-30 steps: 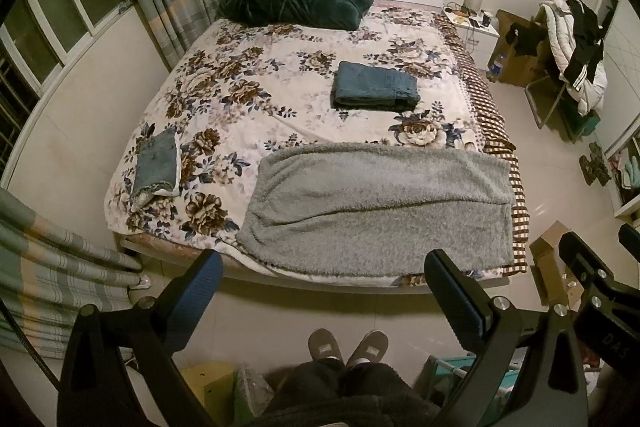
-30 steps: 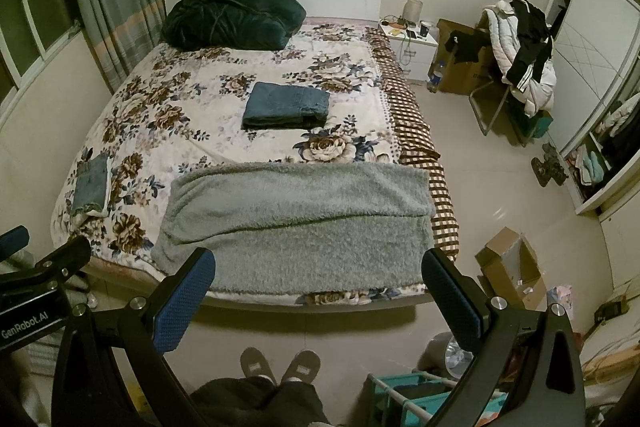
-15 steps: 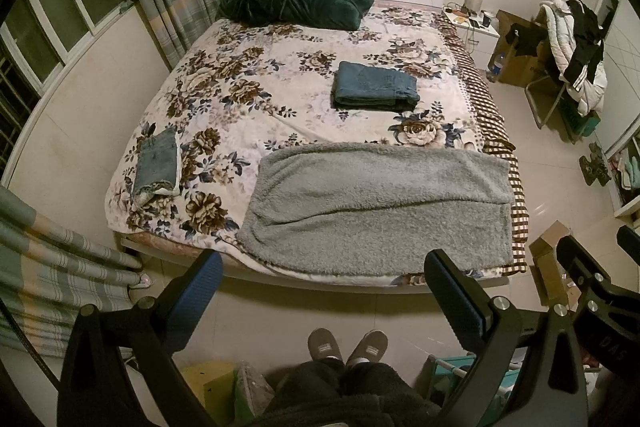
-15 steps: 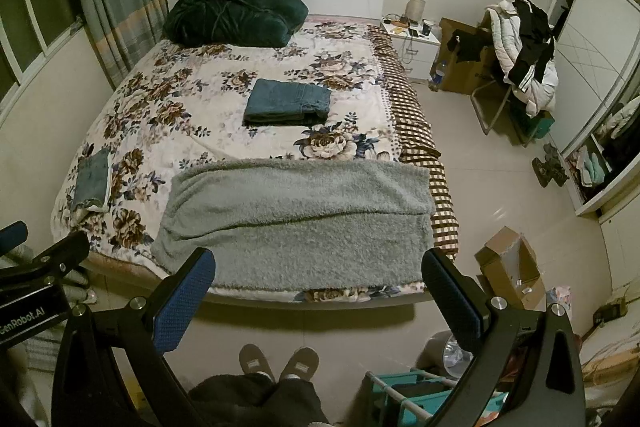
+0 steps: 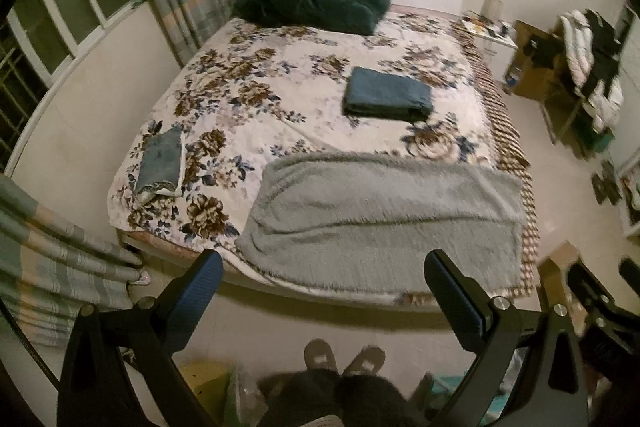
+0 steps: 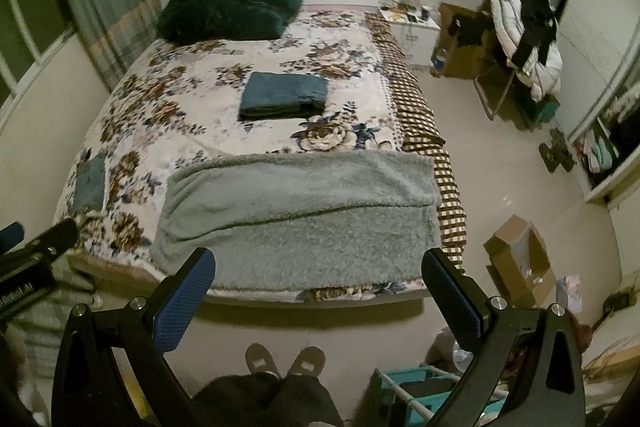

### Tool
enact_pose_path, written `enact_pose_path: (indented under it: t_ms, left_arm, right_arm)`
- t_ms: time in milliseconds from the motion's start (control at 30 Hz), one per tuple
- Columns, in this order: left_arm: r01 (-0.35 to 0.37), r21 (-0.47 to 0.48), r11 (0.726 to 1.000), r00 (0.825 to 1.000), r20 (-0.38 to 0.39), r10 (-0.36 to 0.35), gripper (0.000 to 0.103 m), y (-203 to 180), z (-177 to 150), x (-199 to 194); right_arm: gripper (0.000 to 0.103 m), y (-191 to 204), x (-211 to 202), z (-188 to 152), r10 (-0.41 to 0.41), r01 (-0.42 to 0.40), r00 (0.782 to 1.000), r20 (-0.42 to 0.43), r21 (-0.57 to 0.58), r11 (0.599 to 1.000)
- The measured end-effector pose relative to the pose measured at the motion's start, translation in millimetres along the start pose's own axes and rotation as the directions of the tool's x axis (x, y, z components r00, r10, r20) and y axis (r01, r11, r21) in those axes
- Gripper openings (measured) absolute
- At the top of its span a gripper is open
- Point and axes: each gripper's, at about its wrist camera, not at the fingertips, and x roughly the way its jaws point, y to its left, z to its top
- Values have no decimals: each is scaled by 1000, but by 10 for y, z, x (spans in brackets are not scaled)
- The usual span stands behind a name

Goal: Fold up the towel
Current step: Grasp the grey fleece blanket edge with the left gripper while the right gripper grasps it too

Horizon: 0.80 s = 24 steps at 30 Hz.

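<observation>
The left claw (image 5: 322, 291) hangs spread wide and empty above the floor at the foot of the bed (image 5: 280, 99), well apart from anything it could take. Ahead of it the grey towel (image 5: 380, 215) lies across the bed's near end, already doubled once lengthwise, with its upper layer's edge running as a dark line from side to side and its near edge draped just over the mattress lip. It looks thick, fluffy and limp, so it will likely sag and bunch rather than hold a shape, and the pile should give the pads good purchase. The left near corner (image 5: 244, 247) seems the natural hold for this side, and the right near corner (image 6: 434, 267) for the right claw (image 6: 318, 289), which is likewise spread open and holds nothing.
</observation>
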Motion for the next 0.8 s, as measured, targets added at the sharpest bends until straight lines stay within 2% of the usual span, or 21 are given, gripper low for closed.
enact_pose_path:
  t_ms: [100,233,400,567,700,733,800]
  left_arm:
    - [-71,-15,997,997,-8,70,103,-121,222,502]
    - [-102,4,995,992,-77,102,103,-289,432,1157]
    - [-147,55,988,977,-148,154,103,-492,783,2020]
    - [-144,45,989,955,-256,151,103,-602,1303,3089]
    - [-153,21,988,934,-322,151,103,-667,1638,3862]
    - [-153,-1,988,924,-356,143,103,-675,1730,4175]
    - [-162,-26,986,907,-397,138,103,-657,1805,4538]
  right_arm:
    - [103,-183,445,226,-16,16,1000,-13,41,999]
    - [103,-324,1166,574,-81,83,996,-36,65,994]
    - [103,-468,2212,1051,-95,109,987,-127,108,988]
    - [103,-546,3337,1556,-111,147,971,-210,165,975]
    - [103,-654,4402,1944,-105,177,952,-288,240,954]
    - [103,-656,4625,1980,-104,186,947,-303,253,950]
    - [103,-751,5175,2079,-88,197,937,-337,306,931]
